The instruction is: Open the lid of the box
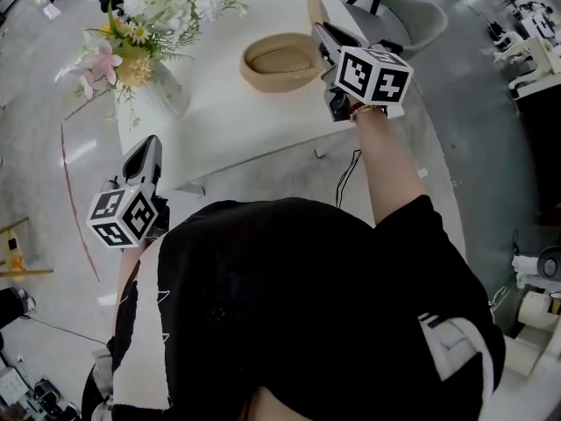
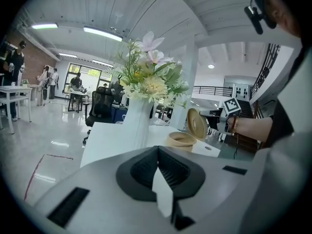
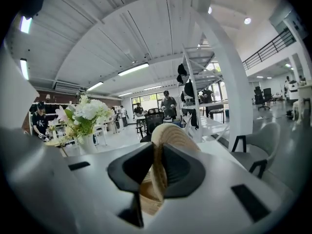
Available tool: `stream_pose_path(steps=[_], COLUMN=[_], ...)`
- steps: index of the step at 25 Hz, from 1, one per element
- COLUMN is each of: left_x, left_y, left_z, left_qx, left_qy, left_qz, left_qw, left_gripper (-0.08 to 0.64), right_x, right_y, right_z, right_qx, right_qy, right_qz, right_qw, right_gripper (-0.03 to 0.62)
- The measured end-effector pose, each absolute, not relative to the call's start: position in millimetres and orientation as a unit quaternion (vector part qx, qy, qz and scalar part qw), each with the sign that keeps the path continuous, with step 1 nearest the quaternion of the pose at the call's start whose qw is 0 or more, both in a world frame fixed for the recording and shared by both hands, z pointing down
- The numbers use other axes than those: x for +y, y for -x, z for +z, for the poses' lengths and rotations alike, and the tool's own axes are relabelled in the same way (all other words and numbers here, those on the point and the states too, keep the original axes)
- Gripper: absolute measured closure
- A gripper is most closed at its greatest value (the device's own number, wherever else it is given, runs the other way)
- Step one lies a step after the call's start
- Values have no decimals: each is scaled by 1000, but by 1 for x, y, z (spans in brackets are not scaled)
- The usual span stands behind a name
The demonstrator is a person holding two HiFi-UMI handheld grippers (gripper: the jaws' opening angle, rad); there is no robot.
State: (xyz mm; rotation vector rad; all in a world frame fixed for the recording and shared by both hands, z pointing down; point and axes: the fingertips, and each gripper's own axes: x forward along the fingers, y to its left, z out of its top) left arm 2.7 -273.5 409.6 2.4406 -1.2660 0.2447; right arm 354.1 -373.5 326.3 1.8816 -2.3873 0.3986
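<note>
The round tan box (image 1: 256,76) stands without its lid on the white table (image 1: 245,125), its inside showing. My right gripper (image 1: 323,35) is just right of the box and shut on the tan lid (image 1: 313,10), which it holds on edge above the table. In the right gripper view the lid (image 3: 165,143) is pinched between the black pads and rises past them. The left gripper view shows the box (image 2: 181,139), the upright lid (image 2: 196,124) and the right gripper (image 2: 217,116) across the table. My left gripper (image 1: 149,154) hangs off the table's near left corner, shut with nothing in it.
A white vase of flowers (image 1: 159,93) stands at the table's left end, close to my left gripper. A grey chair (image 1: 414,14) sits beyond the far right corner. A dark cable (image 1: 347,175) hangs from the table's near edge. People and desks fill the hall behind.
</note>
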Motion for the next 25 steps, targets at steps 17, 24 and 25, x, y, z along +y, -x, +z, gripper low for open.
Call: stream_pose_path(steps=[17,24,25], left_x=[-279,-272,-271], left_y=[61,80,83], left_z=[394,392,392], left_qx=[-405,-385,-382], left_qy=[-891,-900,-901], left_qz=[97,93,93], left_qw=[180,181,182], left_gripper=[549,549,549], right_x=[-313,-271,-265], right_y=[-342,-325,-321], right_z=[304,307,309], right_qx=[-706,-681,-678], right_qy=[-696,-717,-719], right_qz=[135,146,148], right_qw=[-9,-26,-28], right_gripper=[526,526,526])
